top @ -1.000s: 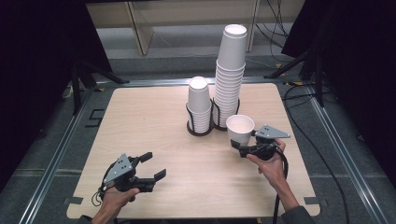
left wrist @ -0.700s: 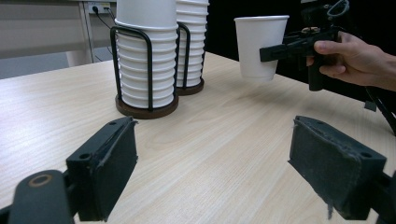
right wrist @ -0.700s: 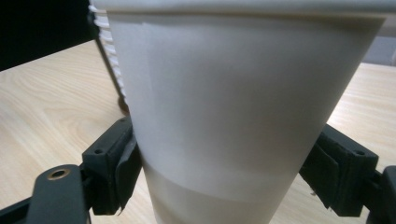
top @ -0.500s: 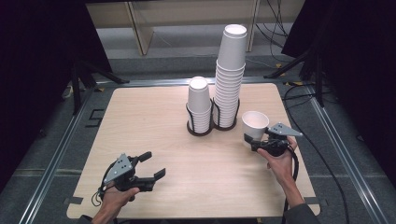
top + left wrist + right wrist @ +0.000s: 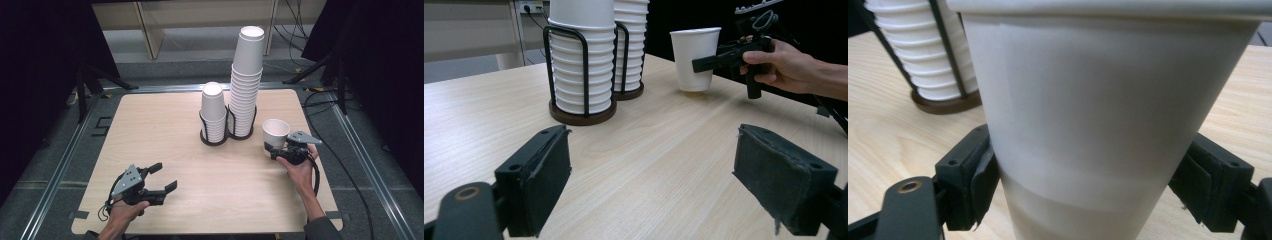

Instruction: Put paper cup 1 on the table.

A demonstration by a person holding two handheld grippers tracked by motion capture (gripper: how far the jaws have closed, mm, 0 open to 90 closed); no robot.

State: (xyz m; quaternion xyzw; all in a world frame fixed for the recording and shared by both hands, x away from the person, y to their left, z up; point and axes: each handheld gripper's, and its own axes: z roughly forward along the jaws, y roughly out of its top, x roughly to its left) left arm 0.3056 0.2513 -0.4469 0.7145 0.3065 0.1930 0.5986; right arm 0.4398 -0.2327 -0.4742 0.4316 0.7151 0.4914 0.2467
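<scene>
Right gripper (image 5: pixel 274 150) fingers clamp paper cup (image 5: pixel 275 134) upright near table (image 5: pixel 165 130); lower level before releasing; left gripper (image 5: pixel 162 179) fingers gape, empty.

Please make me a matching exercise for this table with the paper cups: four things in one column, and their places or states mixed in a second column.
Things:
1. single paper cup
2. tall cup stack
3. short cup stack
4. left gripper

Places or states:
A. jaws open, nothing between them
B. in the left ring of the black holder, as the high view shows it
C. clamped in the right gripper
D. in the right ring of the black holder

Pairs: 1-C, 2-D, 3-B, 4-A
</scene>
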